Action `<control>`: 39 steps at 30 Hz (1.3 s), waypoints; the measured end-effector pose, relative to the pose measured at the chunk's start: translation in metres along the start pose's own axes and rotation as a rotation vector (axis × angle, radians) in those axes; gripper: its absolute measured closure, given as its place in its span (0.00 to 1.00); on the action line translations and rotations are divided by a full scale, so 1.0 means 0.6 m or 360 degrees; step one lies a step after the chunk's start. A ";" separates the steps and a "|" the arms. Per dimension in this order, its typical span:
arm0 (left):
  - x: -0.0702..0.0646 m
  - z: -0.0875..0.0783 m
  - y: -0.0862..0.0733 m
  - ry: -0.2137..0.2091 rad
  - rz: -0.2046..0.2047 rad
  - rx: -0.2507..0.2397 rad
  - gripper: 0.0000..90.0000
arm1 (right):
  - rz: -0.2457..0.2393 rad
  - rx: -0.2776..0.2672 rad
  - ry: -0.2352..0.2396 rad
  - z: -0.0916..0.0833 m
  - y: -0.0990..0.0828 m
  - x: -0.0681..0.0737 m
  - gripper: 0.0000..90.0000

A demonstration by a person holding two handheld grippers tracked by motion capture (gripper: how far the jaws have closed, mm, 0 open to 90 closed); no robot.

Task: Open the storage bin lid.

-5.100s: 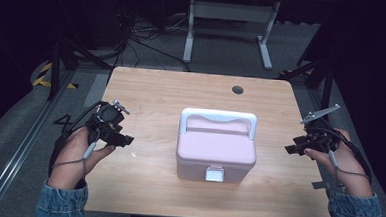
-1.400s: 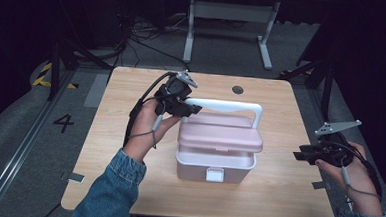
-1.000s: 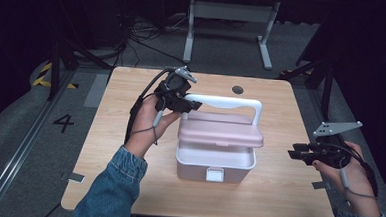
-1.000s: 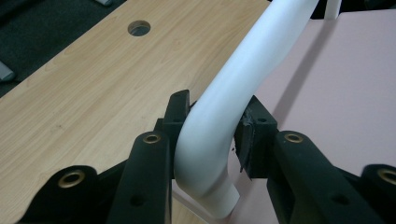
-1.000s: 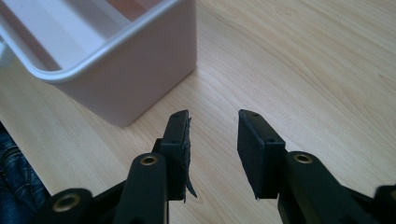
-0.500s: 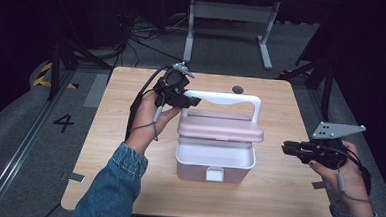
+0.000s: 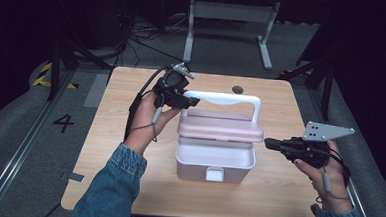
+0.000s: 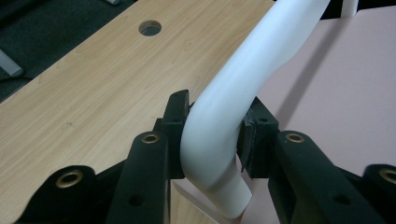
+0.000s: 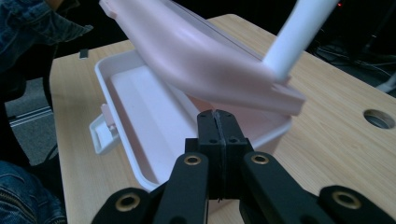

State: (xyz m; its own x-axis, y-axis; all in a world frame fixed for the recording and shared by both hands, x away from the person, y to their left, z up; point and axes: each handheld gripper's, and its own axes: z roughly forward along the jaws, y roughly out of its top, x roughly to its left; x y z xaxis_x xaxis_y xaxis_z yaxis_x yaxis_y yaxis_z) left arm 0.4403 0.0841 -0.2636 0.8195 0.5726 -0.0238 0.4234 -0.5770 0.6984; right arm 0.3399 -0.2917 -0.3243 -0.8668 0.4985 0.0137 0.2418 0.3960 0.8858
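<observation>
Left gripper view: left claw (image 8: 212, 140) pinches the smooth white curved handle (image 8: 233, 102); right claw (image 9: 218, 135) closed, empty.

Plastic box on a wood-grain table

The pale pink plastic box (image 7: 215, 160) and its lid (image 9: 196, 51) are seen as smooth with a soft sheen; the white curved plastic handle (image 8: 243, 88) is glossy. The light wood-grain tabletop (image 7: 128, 150) is matt. The black jaws look like matt plastic, set with brass-coloured metal rivets (image 8: 150, 138).
</observation>
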 end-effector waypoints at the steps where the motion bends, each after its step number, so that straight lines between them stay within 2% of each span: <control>1: 0.000 0.000 0.000 0.0001 -0.0002 -0.0002 0.76 | -0.0005 -0.0011 0.0013 0.004 0.000 0.002 1.00; 6: 0.000 0.001 0.000 0.0002 0.0000 -0.0006 0.76 | 0.0011 -0.0070 0.0062 0.034 -0.010 0.009 1.00; 9: 0.000 0.001 -0.002 -0.0004 -0.0004 -0.0008 0.76 | 0.0083 -0.0153 0.0075 0.051 -0.020 0.010 1.00; 13: -0.001 0.001 -0.004 -0.0002 0.0007 -0.0016 0.76 | 0.0124 -0.0215 0.0060 0.054 -0.023 0.007 1.00; 15: -0.001 -0.001 -0.006 0.0012 0.0034 -0.0030 0.75 | 0.0127 -0.0239 0.0055 0.052 -0.023 0.007 1.00; 18: -0.003 -0.002 -0.006 0.0002 0.0038 -0.0024 0.71 | 0.0122 -0.0255 0.0052 0.051 -0.024 0.007 1.00; 22: -0.008 -0.001 -0.010 -0.0006 0.0051 -0.0055 0.63 | 0.0121 -0.0259 0.0047 0.050 -0.024 0.007 1.00; 24: -0.013 -0.001 -0.013 0.0019 0.0085 -0.0071 0.57 | 0.0122 -0.0265 0.0043 0.050 -0.023 0.008 1.00; 26: -0.017 -0.006 -0.017 0.0075 0.0135 -0.0102 0.52 | 0.0115 -0.0266 0.0027 0.049 -0.023 0.008 1.00; 31: -0.012 -0.029 -0.022 0.0030 0.0066 -0.0143 0.51 | 0.0115 -0.0275 0.0021 0.049 -0.022 0.007 1.00; 34: -0.010 -0.047 -0.028 0.0041 0.0059 -0.0161 0.50 | 0.0113 -0.0269 0.0018 0.048 -0.021 0.006 1.00; 37: -0.009 -0.060 -0.036 0.0012 0.0033 -0.0205 0.49 | 0.0117 -0.0271 0.0021 0.048 -0.020 0.006 1.00; 39: -0.007 -0.074 -0.045 0.0001 0.0039 -0.0211 0.47 | 0.0118 -0.0270 0.0019 0.047 -0.019 0.005 1.00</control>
State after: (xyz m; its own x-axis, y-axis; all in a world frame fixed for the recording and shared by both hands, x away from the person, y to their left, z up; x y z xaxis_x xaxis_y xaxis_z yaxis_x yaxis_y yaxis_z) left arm 0.4086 0.1231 -0.2508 0.8289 0.5594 -0.0051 0.3483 -0.5089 0.7872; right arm 0.3467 -0.2727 -0.3475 -0.8548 0.5117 0.0865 0.2291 0.2225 0.9476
